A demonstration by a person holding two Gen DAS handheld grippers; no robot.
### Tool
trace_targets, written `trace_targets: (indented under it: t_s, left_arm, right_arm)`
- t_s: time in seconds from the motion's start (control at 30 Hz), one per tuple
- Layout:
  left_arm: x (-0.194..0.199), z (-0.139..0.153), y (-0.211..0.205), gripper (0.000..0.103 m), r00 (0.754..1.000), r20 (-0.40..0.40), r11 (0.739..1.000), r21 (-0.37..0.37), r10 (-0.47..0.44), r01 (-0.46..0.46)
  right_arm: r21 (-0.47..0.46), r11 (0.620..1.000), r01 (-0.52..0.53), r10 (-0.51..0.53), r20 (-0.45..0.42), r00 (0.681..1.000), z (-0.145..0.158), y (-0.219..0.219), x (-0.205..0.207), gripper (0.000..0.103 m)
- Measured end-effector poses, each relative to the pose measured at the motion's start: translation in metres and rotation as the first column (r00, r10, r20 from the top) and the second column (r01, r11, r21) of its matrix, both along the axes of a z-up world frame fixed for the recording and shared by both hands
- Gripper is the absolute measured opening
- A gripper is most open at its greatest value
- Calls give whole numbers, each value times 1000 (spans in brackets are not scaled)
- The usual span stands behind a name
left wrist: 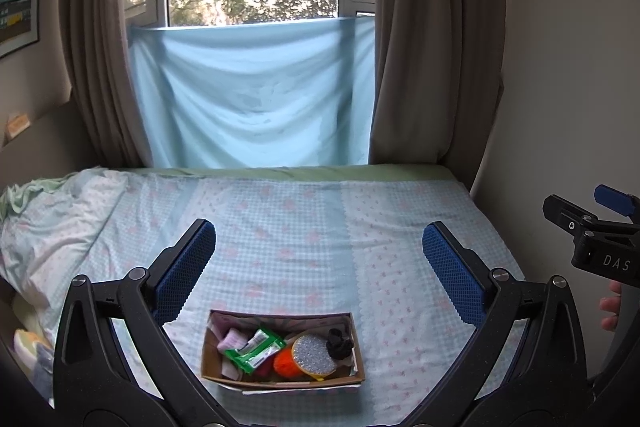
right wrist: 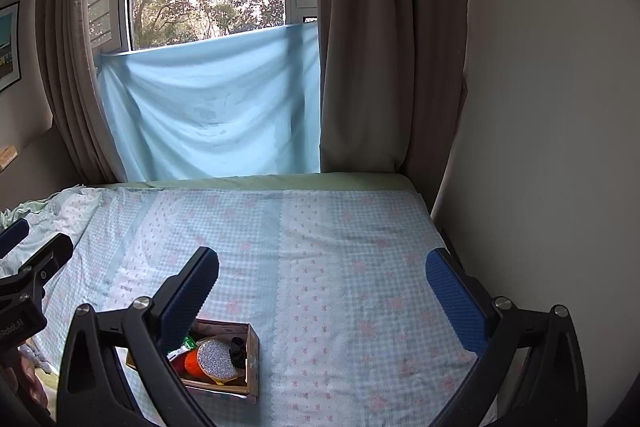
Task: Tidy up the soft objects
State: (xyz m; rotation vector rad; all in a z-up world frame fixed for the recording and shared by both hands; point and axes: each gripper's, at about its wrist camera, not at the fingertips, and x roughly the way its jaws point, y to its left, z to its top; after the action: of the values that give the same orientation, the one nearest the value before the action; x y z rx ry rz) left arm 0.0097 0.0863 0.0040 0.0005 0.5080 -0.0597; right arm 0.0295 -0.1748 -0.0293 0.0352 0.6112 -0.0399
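- Box (left wrist: 283,381) near on bed (left wrist: 280,227), soft bits piled inside
- left gripper (left wrist: 319,269), right gripper (right wrist: 322,291): fingers wide apart, holding nothing
- could be pre-sorting or packed, can't tell

In my right view, my own left finger (right wrist: 188,303) hides the box's (right wrist: 253,359) left half. At the right edge of my left view, my other gripper (left wrist: 600,231) is cut off. The black bundle (left wrist: 339,343) in the box is too small to identify.
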Motion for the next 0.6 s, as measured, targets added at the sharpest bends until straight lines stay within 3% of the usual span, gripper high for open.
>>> trace_targets:
  t_s: [0.6]
  left_arm:
    - [-5,3,3,103,995,79,998,40,53,-56]
  right_arm:
    - [2,1000,-1,1,-3,1000,1,3,4,103]
